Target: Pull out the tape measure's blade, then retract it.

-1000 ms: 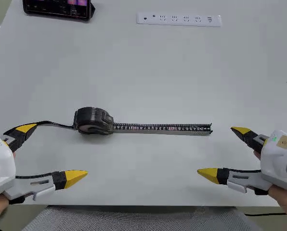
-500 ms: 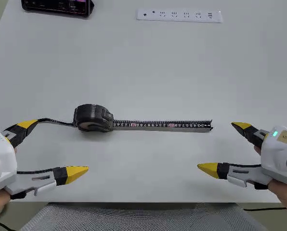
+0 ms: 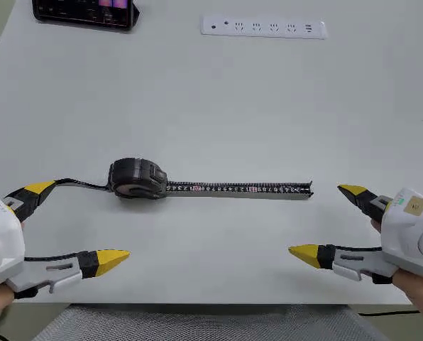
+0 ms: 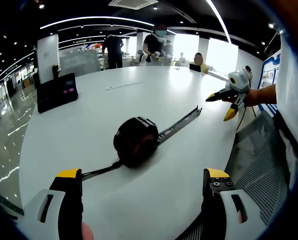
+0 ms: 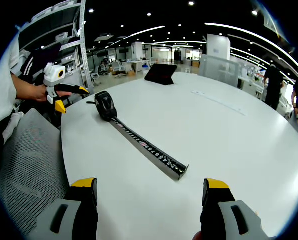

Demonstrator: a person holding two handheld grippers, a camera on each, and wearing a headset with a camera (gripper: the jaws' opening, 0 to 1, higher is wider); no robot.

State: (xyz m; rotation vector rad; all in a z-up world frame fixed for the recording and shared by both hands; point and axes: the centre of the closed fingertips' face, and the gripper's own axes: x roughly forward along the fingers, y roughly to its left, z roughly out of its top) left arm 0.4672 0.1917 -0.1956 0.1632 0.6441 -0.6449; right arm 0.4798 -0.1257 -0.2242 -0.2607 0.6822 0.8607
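A black tape measure (image 3: 137, 177) lies on the white table (image 3: 211, 99), its blade (image 3: 240, 189) pulled out to the right and ending in a hook (image 3: 310, 189). A black strap (image 3: 80, 183) trails from the case to the left. My left gripper (image 3: 73, 224) stands open at the near left edge, its far fingertip close to the strap's end. My right gripper (image 3: 325, 222) stands open at the near right, just right of the hook. The case (image 4: 135, 141) lies ahead of my left gripper (image 4: 141, 175). The blade's end (image 5: 178, 171) lies ahead of my right gripper (image 5: 150, 186).
A white power strip (image 3: 264, 28) lies at the table's far side, and a black tablet (image 3: 85, 12) stands at the far left. A grey mesh chair seat (image 3: 197, 323) shows below the table's near edge. People stand in the background (image 4: 159, 42).
Both grippers stay open and in nearly the same places; the tape measure and blade have not moved. Only small shifts of the head camera.
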